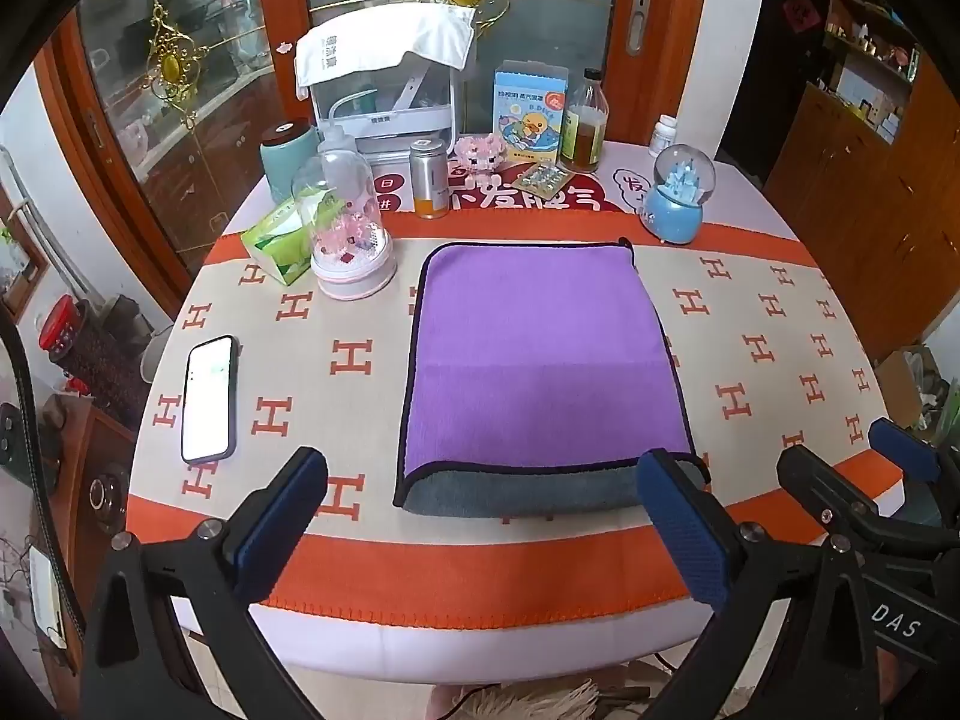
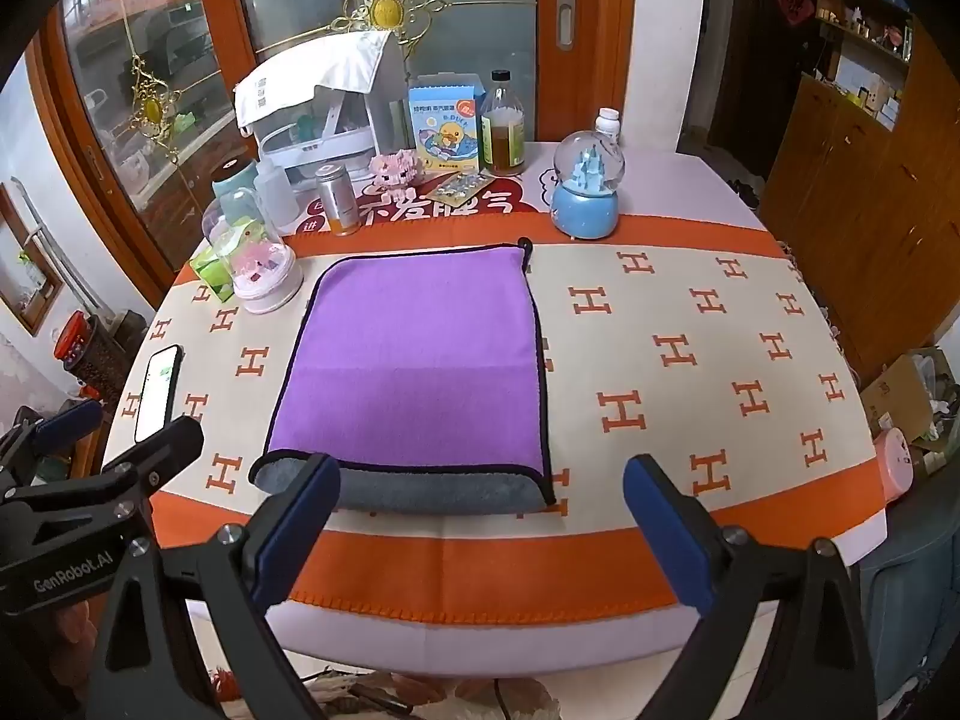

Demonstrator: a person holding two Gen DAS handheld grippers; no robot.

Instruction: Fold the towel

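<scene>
Your towel (image 1: pixel 543 360) lies flat on the bench (image 1: pixel 750 324) just ahead of both jaws, apparently folded once already, its grey underside showing along the near edge. Your left gripper (image 1: pixel 480 516) and right gripper (image 2: pixel 477 516) both stand apart, empty. Further folds probably remain.

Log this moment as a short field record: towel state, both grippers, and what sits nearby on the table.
towel: purple towel lies flat, already folded once, grey underside showing along the near edge
left gripper: left gripper open, holds nothing, near the table's front edge
right gripper: right gripper open, holds nothing, at the towel's near right corner
left of towel: phone, glass dome ornament, green tissue pack
behind towel: snow globe, metal can
surface: orange-bordered tablecloth
</scene>
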